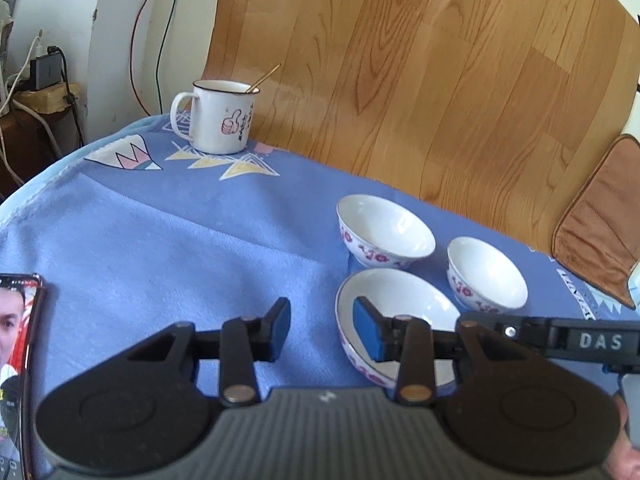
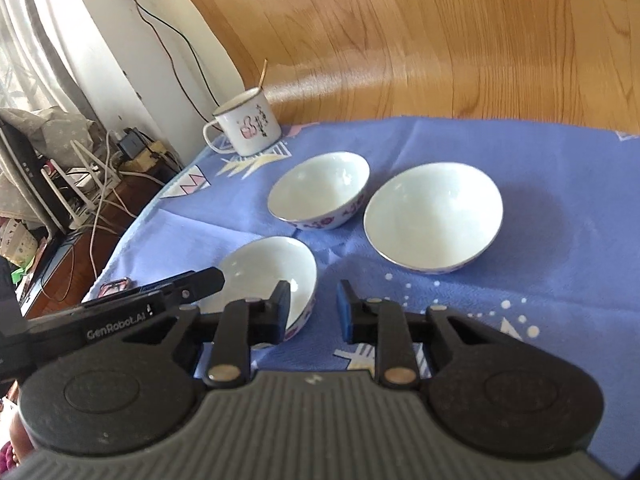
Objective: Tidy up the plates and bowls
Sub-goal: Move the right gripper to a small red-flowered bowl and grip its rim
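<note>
1. A tabletop (image 1: 180, 240) under a blue patterned cloth stands over wood-grain flooring; an enamel mug (image 1: 220, 120) with a stick in it sits at the far edge, and a phone (image 1: 18, 360) lies at the left.
2. Three white floral bowls are bunched together, none stacked: a far bowl (image 1: 384, 230), a right-hand bowl (image 1: 486, 274) and a shallow near bowl (image 1: 394, 320).
3. The left gripper (image 1: 322, 330) has its jaws spread, empty, one pad hovering over the near bowl.
4. The right gripper (image 2: 314, 308) has jaws partly spread and pinches nothing; the near bowl's rim (image 2: 308, 280) sits just beside its left pad.
5. Risk, as I judge it: the grippers crowd each other, so a bump could tip or chip a bowl.
</note>
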A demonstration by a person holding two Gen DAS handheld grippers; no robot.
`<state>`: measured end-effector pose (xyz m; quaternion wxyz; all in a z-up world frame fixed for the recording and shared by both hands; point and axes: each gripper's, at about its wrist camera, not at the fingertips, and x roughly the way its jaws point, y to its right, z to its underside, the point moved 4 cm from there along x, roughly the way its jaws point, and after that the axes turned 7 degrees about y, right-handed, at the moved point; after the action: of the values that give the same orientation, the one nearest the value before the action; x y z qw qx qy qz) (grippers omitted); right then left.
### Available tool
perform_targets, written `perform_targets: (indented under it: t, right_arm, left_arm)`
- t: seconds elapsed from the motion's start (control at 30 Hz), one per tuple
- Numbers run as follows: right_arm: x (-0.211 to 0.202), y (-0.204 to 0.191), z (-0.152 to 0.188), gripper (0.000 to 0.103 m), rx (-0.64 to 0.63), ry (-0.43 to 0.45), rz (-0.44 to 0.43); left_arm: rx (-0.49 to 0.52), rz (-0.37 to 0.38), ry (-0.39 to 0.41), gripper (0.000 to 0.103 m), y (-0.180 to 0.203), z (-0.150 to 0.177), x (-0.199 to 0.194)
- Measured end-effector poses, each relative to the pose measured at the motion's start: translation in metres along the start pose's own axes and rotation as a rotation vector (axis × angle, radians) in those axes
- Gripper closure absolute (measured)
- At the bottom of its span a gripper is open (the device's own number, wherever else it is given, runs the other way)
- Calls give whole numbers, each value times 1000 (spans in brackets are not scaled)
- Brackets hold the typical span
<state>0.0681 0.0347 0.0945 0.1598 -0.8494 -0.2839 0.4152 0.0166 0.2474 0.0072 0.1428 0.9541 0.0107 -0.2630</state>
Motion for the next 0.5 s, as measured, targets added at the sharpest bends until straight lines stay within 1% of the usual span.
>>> perform_targets:
  t: [0.07, 0.13, 0.17, 0.2, 0.23, 0.3, 0.4, 0.5]
  right_arm:
    - [4, 0, 1, 78, 2, -7, 5]
    - [11, 1, 3, 83, 9, -21, 7]
    - [13, 1, 4, 85, 19, -29, 1]
    - [15, 2, 5, 90, 29, -36, -8]
    - [15, 1, 7, 93, 37, -42, -22]
    - [11, -3, 9, 93, 19, -30, -16]
    - [-1, -5, 12, 94, -13, -1, -6]
    - [-15, 0, 16, 93, -14, 19, -6]
  left_arm:
    - [-1, -1, -13, 71, 0, 2, 3]
    - [-9, 11, -31, 74, 1, 6, 6]
    - [-12, 24, -37, 80, 2, 8, 7]
    - [-14, 37, -41, 89, 5, 10, 7]
    - [-16, 46, -46, 93, 8, 12, 6]
    - [-10, 34, -33, 94, 12, 14, 2]
    - [-44, 63, -31, 95, 16, 15, -6]
    - [-40, 82, -30, 95, 28, 19, -13]
